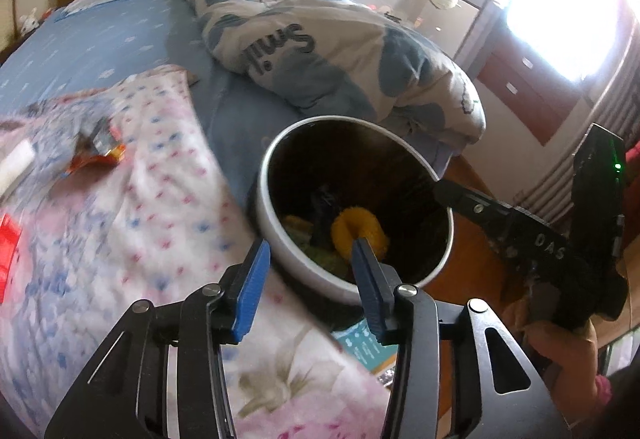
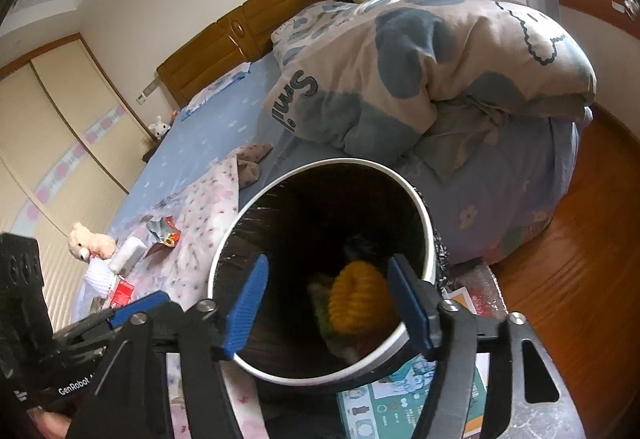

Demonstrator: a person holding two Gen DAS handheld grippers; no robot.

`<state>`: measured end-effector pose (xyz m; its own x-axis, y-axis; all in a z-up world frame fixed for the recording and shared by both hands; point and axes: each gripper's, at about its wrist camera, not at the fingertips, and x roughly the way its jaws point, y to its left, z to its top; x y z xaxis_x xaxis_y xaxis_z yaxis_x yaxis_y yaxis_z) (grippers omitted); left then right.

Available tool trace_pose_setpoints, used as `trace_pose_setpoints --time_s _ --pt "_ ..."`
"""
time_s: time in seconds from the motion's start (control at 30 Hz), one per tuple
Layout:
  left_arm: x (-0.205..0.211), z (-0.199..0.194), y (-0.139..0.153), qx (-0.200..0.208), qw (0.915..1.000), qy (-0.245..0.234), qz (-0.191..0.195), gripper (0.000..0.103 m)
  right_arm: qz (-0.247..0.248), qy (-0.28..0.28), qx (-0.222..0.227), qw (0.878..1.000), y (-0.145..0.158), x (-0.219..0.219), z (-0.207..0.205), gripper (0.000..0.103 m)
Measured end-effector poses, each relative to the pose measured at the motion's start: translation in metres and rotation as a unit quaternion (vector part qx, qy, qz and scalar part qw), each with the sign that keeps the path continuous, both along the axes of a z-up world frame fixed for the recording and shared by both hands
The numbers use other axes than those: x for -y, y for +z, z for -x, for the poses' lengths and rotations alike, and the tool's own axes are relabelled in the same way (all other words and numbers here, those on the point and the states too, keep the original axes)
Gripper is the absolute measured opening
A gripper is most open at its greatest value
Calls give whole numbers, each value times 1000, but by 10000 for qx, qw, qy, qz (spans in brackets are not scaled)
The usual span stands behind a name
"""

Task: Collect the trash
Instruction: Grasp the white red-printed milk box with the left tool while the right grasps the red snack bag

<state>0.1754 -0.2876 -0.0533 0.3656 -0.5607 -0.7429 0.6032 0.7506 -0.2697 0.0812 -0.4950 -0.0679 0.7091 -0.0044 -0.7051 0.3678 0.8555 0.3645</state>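
Both sets of blue ribbed pads stand parted and empty: the left gripper [image 1: 308,263] at the near rim, the right gripper [image 2: 326,285] over the mouth of the smooth round bin [image 2: 426,235], where a fuzzy yellow bundle [image 2: 358,293] already lies. Best swing left next, low over the soft quilt [image 1: 160,175], toward the crinkled foil wrapper [image 1: 100,149] farther out

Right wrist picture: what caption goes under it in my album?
Open right tool above the bin, yellow trash inside.
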Motion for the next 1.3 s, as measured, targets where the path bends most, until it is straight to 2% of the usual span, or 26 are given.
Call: trace_pose_setpoints --time_s 0.37,0.77,1.07,1.2,1.3 --pt "-80 8 -10 -11 9973 733 14 45 -43 363 231 9991 4 -51 -2 81" --pt "-158 10 -24 -96 9899 1416 -8 46 -147 1079 123 9940 -10 -122 -23 82" --pt "-208 3 -27 -76 9819 1890 -21 47 -141 1399 64 9900 -14 -158 -39 82" --pt "-224 -2 -29 4 9793 2021 -126 57 -107 1532 45 9881 -16 -171 -47 82" --pt "-234 -7 -31 56 9774 2099 -235 61 -84 1638 27 9865 -18 -179 -55 83"
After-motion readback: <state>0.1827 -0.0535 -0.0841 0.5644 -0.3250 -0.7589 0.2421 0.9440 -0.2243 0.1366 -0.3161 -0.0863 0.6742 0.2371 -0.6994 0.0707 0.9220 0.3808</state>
